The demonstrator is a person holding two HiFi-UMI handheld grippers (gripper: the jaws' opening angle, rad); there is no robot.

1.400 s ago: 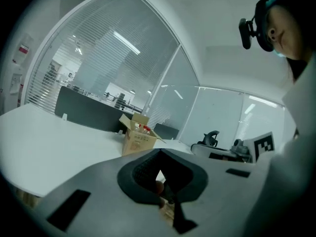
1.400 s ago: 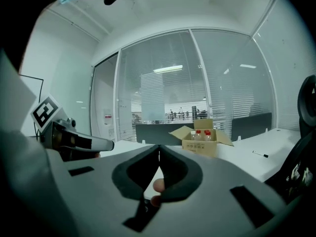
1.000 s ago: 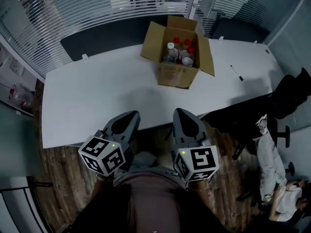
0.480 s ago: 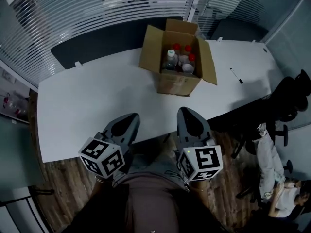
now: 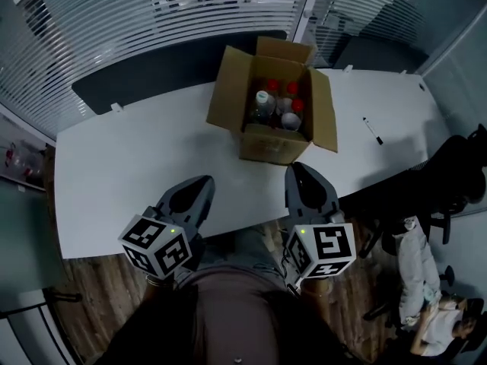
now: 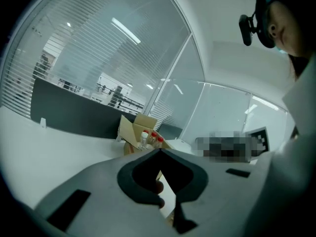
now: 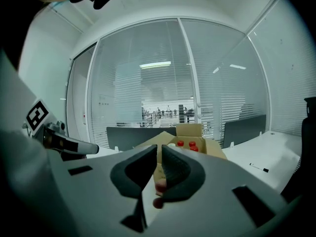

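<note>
- The left gripper [image 5: 202, 182] is held over the near edge of the white table [image 5: 129, 166]. In the left gripper view its jaw tips are seen pressed together, with nothing caught between them.
- The right gripper [image 5: 299, 169] is held alongside, also at the table's near edge. In the right gripper view its jaws are seen parted by only a narrow slit, and nothing is gripped.
- An open cardboard box [image 5: 268, 144] is pictured standing upright on the table, toward the far side, with its flaps folded outward. In the head view its front wall is seen just ahead of the right gripper's tip and clear of the left gripper. Contact between the box and either gripper is not shown.
- Bottles [image 5: 262, 99] are stood upright inside the box. One white cap and several red caps can be made out.
- Both grippers are pointed toward the box, and it is framed above the jaws in each gripper view.
- A marker pen [image 5: 373, 130] is seen lying on the table to the right of the box, apart from it.
- A dark partition panel [image 5: 152, 74] is set along the table's far edge, and a glass wall with slatted blinds [image 5: 114, 14] is seen behind it.
- A black chair [image 5: 456, 169] is drawn up at the table's right end, over a wooden floor [image 5: 84, 295].
</note>
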